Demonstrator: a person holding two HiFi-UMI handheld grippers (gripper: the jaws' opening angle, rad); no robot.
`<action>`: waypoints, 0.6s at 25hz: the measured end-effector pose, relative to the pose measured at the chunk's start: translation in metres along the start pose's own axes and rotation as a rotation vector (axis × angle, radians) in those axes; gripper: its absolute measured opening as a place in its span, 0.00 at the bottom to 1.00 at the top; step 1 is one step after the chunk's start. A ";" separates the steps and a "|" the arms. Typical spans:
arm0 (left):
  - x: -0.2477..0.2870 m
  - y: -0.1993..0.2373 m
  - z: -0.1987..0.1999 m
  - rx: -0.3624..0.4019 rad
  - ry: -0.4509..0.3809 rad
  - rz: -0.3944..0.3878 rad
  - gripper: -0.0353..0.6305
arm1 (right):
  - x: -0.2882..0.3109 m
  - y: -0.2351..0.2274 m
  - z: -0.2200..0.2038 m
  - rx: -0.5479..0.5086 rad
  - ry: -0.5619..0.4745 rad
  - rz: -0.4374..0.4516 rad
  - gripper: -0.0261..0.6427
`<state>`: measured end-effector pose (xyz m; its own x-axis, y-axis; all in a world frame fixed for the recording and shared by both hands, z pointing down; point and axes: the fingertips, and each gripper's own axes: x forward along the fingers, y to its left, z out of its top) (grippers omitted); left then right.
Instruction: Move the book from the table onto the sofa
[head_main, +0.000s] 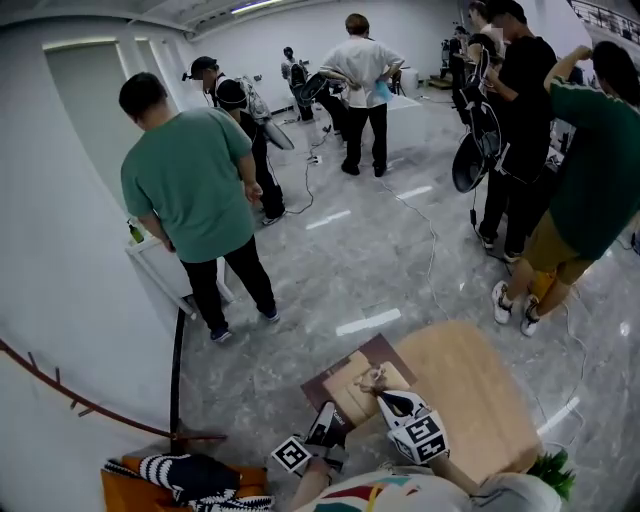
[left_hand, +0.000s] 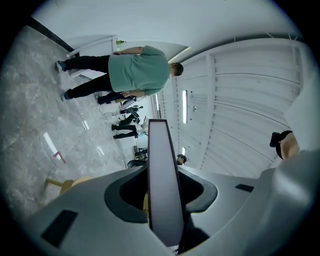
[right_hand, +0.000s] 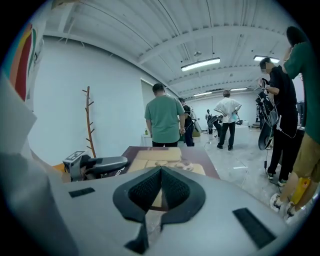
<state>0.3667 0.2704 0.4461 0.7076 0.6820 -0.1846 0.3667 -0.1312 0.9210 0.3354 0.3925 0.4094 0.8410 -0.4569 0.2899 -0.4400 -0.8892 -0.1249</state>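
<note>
The book (head_main: 352, 383), dark brown with a tan picture on its cover, hangs in the air over the near edge of the round wooden table (head_main: 470, 395). Both grippers hold it. My left gripper (head_main: 326, 428) is shut on its left edge; in the left gripper view the book (left_hand: 161, 170) stands edge-on between the pads of the left gripper (left_hand: 162, 192). My right gripper (head_main: 383, 398) is shut on its near right edge. In the right gripper view the book (right_hand: 159, 156) lies flat ahead of the right gripper (right_hand: 161, 176). The orange sofa (head_main: 125, 492) shows at the lower left.
A striped cushion (head_main: 185, 472) lies on the sofa. A wooden coat stand (head_main: 60, 390) leans at the left wall. A person in a green shirt (head_main: 190, 190) stands by a small white table (head_main: 160, 265). Several more people stand farther off, with cables (head_main: 425, 235) on the grey floor.
</note>
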 end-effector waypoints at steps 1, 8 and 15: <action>-0.002 0.000 0.001 0.012 -0.014 -0.002 0.28 | 0.000 -0.001 -0.002 -0.004 0.000 0.004 0.06; -0.048 -0.015 0.040 0.108 -0.159 0.012 0.28 | 0.007 0.030 0.002 -0.032 0.005 0.084 0.06; -0.158 -0.035 0.087 0.244 -0.393 0.148 0.28 | 0.043 0.106 -0.002 -0.100 0.056 0.295 0.06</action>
<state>0.2948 0.1043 0.4133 0.9204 0.3257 -0.2165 0.3424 -0.4036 0.8485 0.3249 0.2787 0.4104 0.6552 -0.6901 0.3074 -0.6931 -0.7110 -0.1187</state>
